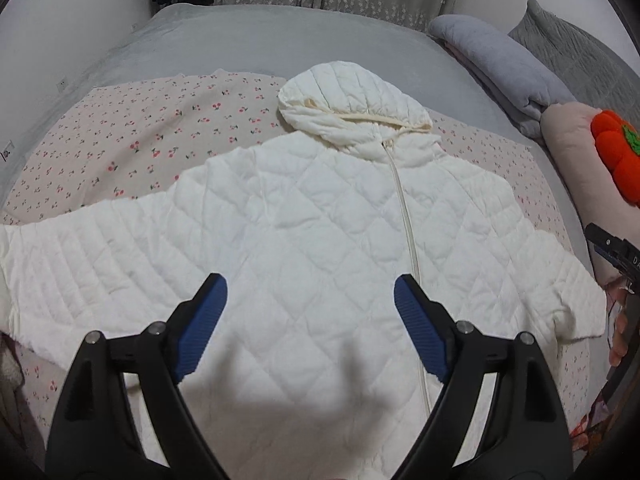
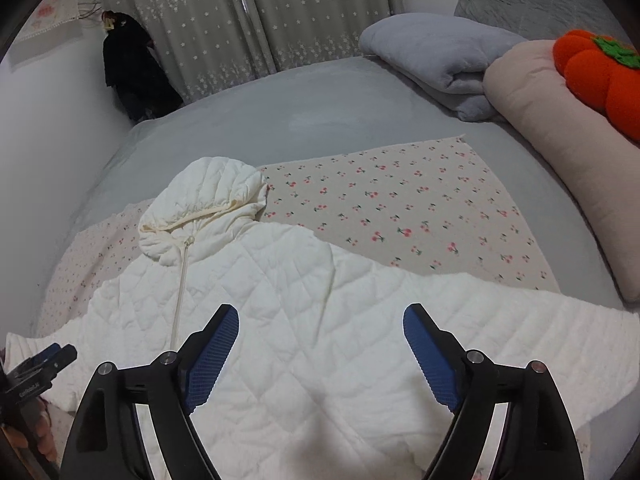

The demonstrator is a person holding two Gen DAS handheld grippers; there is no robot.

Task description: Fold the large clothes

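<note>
A white quilted hooded jacket (image 1: 304, 232) lies flat and front-up on the bed, zipped, with both sleeves spread out sideways and the hood pointing away. It also shows in the right wrist view (image 2: 320, 320). My left gripper (image 1: 310, 292) is open and empty, hovering above the jacket's body left of the zip (image 1: 408, 216). My right gripper (image 2: 320, 322) is open and empty above the jacket's right half. The right gripper shows at the left view's right edge (image 1: 616, 252), and the left gripper at the right view's left edge (image 2: 40, 364).
The jacket lies on a cherry-print cloth (image 2: 400, 200) spread over a grey bed (image 2: 312, 108). A folded grey blanket (image 2: 432, 56), a beige pillow (image 2: 560, 128) and an orange plush (image 2: 600, 76) sit at the right. Curtains (image 2: 248, 20) and a dark garment (image 2: 132, 68) hang behind.
</note>
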